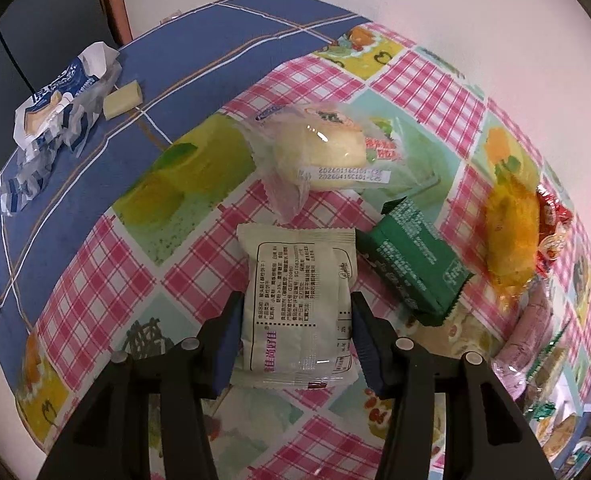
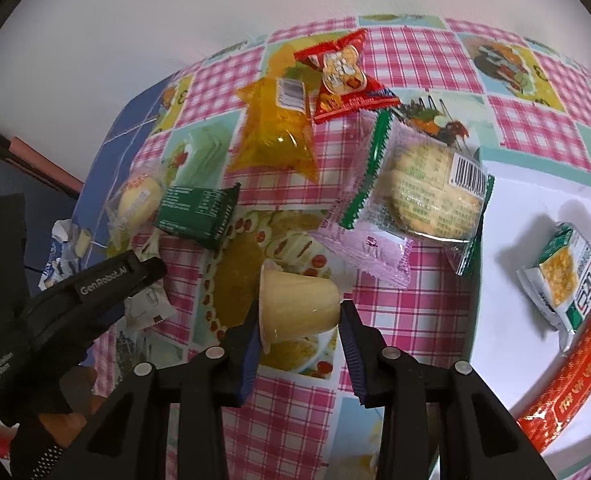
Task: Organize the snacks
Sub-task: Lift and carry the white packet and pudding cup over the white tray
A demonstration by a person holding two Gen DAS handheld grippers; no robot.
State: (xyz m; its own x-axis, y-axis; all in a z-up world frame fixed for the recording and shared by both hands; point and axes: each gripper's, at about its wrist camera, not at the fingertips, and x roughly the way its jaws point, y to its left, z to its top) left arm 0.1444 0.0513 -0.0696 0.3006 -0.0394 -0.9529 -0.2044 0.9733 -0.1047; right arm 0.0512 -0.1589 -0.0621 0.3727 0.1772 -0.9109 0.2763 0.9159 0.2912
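Left gripper (image 1: 295,312) clamps a cream packet (image 1: 297,312); right gripper (image 2: 300,322) pinches a jelly cup (image 2: 295,304)

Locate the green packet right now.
The green packet lies on the checkered tablecloth in the left wrist view, just right of the cream packet in the left tool, with the round bun behind it.

Left gripper (image 1: 295,316) clamps a cream packet (image 1: 297,308); right gripper (image 2: 300,328) pinches a jelly cup (image 2: 297,304).
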